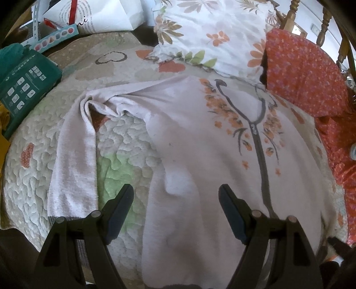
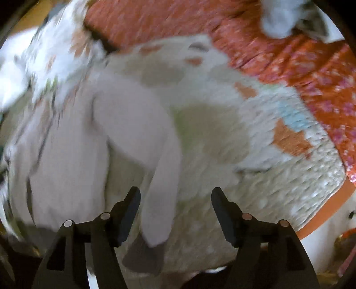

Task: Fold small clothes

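Note:
A pale pink small zip-up top with orange flower embroidery and a grey zipper lies spread on a quilted bedspread. Its left sleeve hangs down toward me. My left gripper is open above the top's lower body, holding nothing. In the blurred right wrist view the same top lies at the left, its right sleeve running down to a grey cuff. My right gripper is open with the sleeve's end between its fingers, not clamped.
A floral pillow and an orange flowered cushion lie at the back and right. A green box and a white paper bag sit at the left. A wooden bed frame stands behind. Orange fabric borders the quilt.

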`<action>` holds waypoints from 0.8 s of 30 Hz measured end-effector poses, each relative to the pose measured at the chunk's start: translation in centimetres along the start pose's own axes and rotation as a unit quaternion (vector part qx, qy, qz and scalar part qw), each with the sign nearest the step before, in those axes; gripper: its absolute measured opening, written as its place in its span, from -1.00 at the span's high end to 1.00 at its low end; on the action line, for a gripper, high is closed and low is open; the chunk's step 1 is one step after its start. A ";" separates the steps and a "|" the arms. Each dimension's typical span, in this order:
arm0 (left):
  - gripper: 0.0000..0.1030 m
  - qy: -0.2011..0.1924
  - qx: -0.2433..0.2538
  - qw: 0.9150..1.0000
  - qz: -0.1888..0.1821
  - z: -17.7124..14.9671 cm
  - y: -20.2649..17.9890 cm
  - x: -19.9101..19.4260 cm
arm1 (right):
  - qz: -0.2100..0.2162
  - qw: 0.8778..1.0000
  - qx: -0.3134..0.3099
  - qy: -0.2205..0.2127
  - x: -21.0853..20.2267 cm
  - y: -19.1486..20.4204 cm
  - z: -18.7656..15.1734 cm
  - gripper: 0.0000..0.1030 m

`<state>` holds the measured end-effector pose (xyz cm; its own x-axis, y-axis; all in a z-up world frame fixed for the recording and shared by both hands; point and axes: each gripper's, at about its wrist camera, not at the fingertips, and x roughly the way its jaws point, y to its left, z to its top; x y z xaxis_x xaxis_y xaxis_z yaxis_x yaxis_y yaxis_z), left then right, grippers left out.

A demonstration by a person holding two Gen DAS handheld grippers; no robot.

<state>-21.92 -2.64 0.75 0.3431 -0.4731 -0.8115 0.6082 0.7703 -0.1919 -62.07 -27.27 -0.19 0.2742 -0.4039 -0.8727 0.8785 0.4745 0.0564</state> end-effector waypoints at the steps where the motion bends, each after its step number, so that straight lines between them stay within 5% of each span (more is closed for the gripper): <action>1: -0.51 -0.001 0.002 1.000 0.000 0.0 -0.1 0.0 | -0.001 1.000 -0.014 0.015 0.8 0.7 -0.5 -0.04; 3: -0.51 -0.003 0.006 1.000 0.003 0.0 -0.1 -0.2 | 0.005 0.998 -0.039 0.041 2.0 1.1 -1.0 0.79; 6: -0.51 -0.008 0.004 1.000 0.003 0.0 0.1 -0.4 | -0.070 0.996 -0.049 0.025 0.9 0.0 -0.4 0.79; 8: -0.51 -0.012 -0.001 1.000 -0.001 0.1 0.4 -0.6 | -0.170 0.984 -0.046 -0.017 -0.7 -1.7 0.7 0.79; 9: -0.51 -0.013 -0.003 1.000 -0.003 0.1 0.5 -0.7 | -0.217 0.974 -0.044 -0.040 -1.5 -2.4 1.3 0.65; 11: -0.51 -0.014 -0.007 1.000 -0.005 0.1 0.6 -0.8 | -0.290 0.955 -0.019 -0.065 -2.8 -4.1 2.1 -0.01; 12: -0.51 -0.014 -0.008 1.000 -0.006 0.2 0.7 -0.8 | -0.286 0.956 -0.006 -0.064 -3.1 -4.6 2.2 -0.35; 17: -0.51 -0.010 -0.013 1.000 0.000 0.3 1.5 -0.7 | -0.206 0.976 0.033 -0.063 -3.7 -6.0 1.6 -0.38; 24: -0.51 -0.023 -0.068 0.994 0.087 0.9 7.6 -2.7 | -0.122 0.989 -0.001 -0.086 -4.0 -1.0 1.3 -0.38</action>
<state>-17.56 4.14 1.91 0.4687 -0.3431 -0.8140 0.4356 0.8914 -0.1250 -63.55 -27.12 3.87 0.1160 -0.6332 -0.7652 0.9260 0.3476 -0.1473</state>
